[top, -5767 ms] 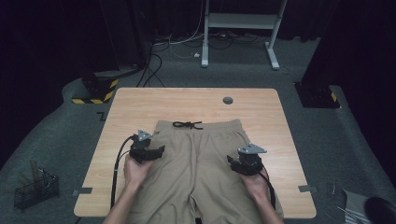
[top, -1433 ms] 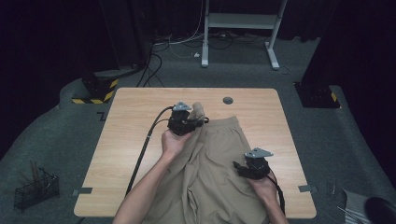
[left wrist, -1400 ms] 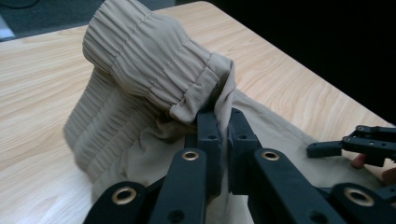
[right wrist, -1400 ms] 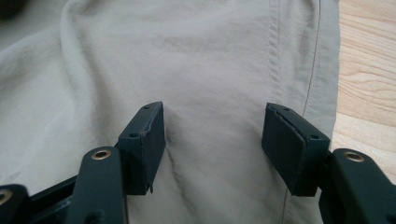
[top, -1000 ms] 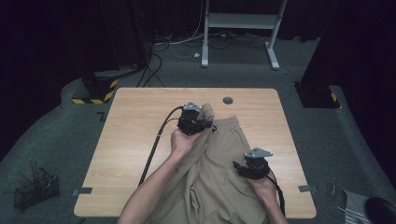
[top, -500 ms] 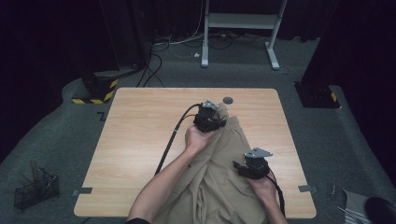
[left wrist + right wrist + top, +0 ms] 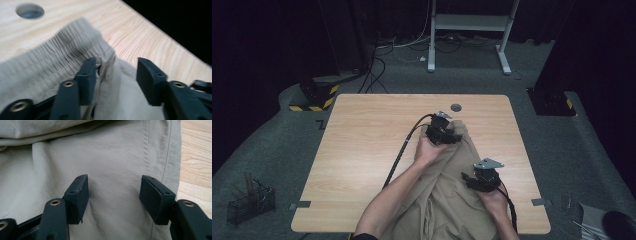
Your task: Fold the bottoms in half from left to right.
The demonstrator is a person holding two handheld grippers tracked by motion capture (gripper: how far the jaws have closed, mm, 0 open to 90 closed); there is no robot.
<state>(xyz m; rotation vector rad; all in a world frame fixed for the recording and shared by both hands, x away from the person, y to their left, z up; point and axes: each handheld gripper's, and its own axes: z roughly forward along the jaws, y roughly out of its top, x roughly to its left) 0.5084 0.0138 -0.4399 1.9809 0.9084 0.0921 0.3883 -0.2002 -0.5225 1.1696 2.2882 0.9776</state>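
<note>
Khaki shorts [image 7: 447, 200] lie folded lengthwise on the right half of the wooden table [image 7: 362, 150]. My left gripper [image 7: 451, 136] rests at their far end, over the gathered waistband [image 7: 57, 50]. Its jaws have just been opening, and a fold of waistband cloth [image 7: 110, 67] hangs loose between them, against the left pad. My right gripper [image 7: 473, 180] sits low on the shorts near their right side. In the right gripper view it [image 7: 113, 195] stands open over flat khaki cloth [image 7: 112, 157], beside a stitched side seam [image 7: 167, 157].
A round cable hole [image 7: 456, 107] sits in the table just beyond the waistband. The left gripper's cable [image 7: 399, 152] trails across the bare wood. On the floor stand a wire basket [image 7: 249, 202] at the left and a striped block [image 7: 314, 97] behind the table.
My left gripper swept rightward across the table, carrying the left waistband corner over onto the right side, then spread its jaws. The right gripper stayed where it was.
</note>
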